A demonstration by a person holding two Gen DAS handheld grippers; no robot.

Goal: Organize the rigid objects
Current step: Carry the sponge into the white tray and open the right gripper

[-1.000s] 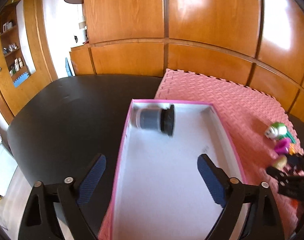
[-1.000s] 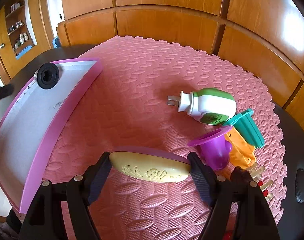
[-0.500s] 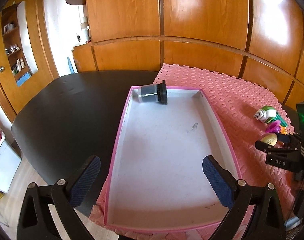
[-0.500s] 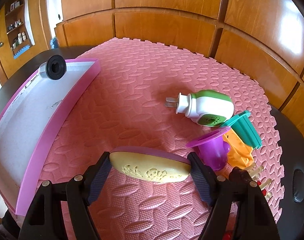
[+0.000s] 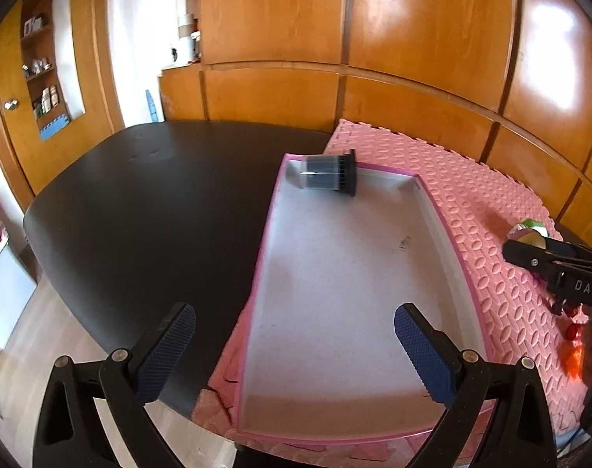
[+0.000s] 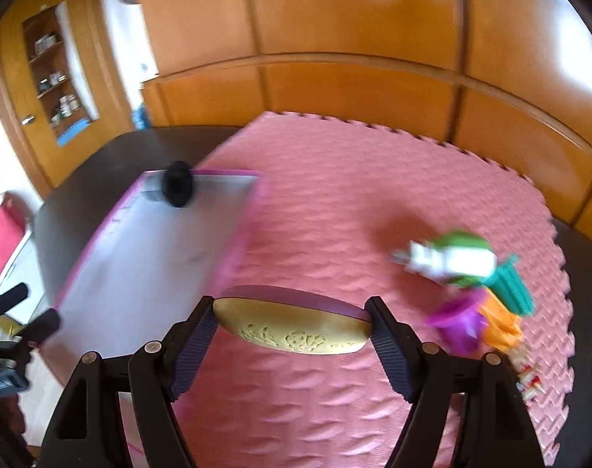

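Right gripper point(image 6: 292, 335) clenches the yellow oval point(image 6: 296, 335) end-to-end above the mat point(image 6: 335, 202); left gripper point(image 5: 292, 347) released; risk: oval pivots out before reaching the tray point(image 5: 458, 234).

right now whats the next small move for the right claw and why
Probably carry the yellow case left over the tray and lower it in. The right claw is shut on the case above the mat, the tray holds only a jar at its far end, and the left claw hangs open and empty at the near end.
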